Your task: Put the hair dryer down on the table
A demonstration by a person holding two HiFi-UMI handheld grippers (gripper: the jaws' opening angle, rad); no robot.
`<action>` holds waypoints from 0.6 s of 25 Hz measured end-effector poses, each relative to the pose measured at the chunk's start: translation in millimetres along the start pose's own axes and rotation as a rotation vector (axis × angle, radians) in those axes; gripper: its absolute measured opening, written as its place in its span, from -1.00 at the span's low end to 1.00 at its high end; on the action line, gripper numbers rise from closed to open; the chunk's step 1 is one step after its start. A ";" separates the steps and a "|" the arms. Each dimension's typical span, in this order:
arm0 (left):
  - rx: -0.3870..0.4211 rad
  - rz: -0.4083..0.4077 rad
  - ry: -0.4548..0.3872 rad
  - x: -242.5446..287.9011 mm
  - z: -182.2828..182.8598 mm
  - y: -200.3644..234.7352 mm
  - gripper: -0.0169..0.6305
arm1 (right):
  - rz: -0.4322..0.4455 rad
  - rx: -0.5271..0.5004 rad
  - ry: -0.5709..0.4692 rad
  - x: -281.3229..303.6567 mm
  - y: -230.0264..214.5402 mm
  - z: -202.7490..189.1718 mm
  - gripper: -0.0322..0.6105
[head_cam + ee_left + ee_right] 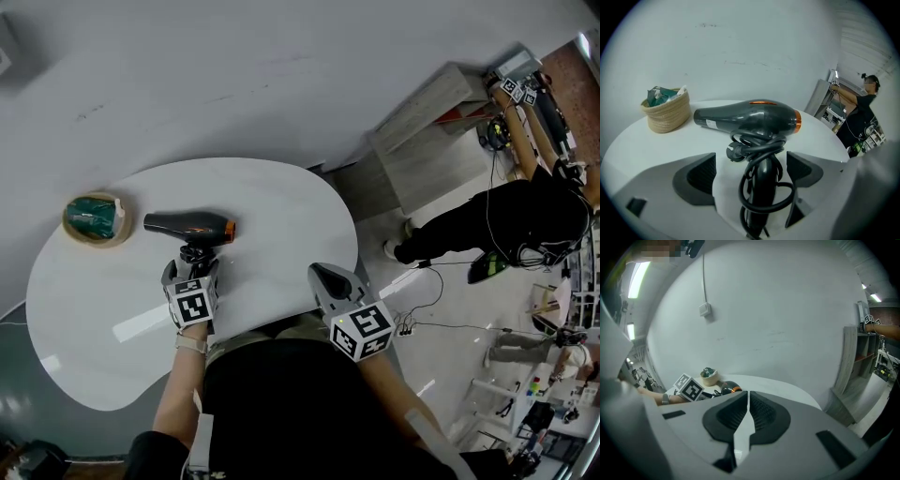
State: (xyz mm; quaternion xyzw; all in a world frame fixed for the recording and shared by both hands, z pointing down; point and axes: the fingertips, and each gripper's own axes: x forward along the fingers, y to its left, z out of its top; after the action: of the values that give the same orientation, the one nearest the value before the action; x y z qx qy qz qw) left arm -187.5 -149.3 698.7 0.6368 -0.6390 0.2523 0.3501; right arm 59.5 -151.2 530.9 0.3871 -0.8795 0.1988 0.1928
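Observation:
A black hair dryer [187, 225] with an orange rear ring lies on the white table [281, 202], its nozzle pointing left. Its handle [761, 187], wrapped in black cord, points back toward me. My left gripper [194, 265] stands astride that handle. In the left gripper view the left gripper [751, 171] has its jaws spread wide, with a gap between each pad and the handle. My right gripper [323, 277] hovers near the table's front right edge, away from the dryer. In the right gripper view the right gripper [747, 414] is shut with nothing between its pads.
A small woven basket [97, 218] with green contents sits at the table's far left, just beyond the dryer's nozzle. A grey wall runs behind the table. To the right stand a low cabinet [422, 131] and a person in black [506, 220], with cables on the floor.

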 end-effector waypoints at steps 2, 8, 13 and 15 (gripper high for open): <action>-0.018 0.001 -0.001 -5.9 -0.4 -0.7 0.49 | 0.017 -0.004 0.000 0.5 0.9 1.2 -0.82; -0.047 0.004 -0.036 -27.3 6.8 -7.9 0.45 | 0.083 -0.028 0.000 5.2 3.4 8.2 -0.82; -0.069 0.049 -0.092 -55.3 17.0 -11.2 0.14 | 0.150 -0.054 -0.002 7.6 5.5 18.1 -0.82; -0.079 0.056 -0.118 -67.6 22.7 -15.8 0.03 | 0.173 -0.063 -0.001 5.9 6.4 22.6 -0.82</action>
State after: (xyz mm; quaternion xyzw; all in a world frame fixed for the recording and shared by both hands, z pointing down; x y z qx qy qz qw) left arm -178.5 -124.7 630.6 0.6182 -0.6855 0.1986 0.3294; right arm 46.7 -162.1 513.5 0.3036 -0.9155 0.1868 0.1863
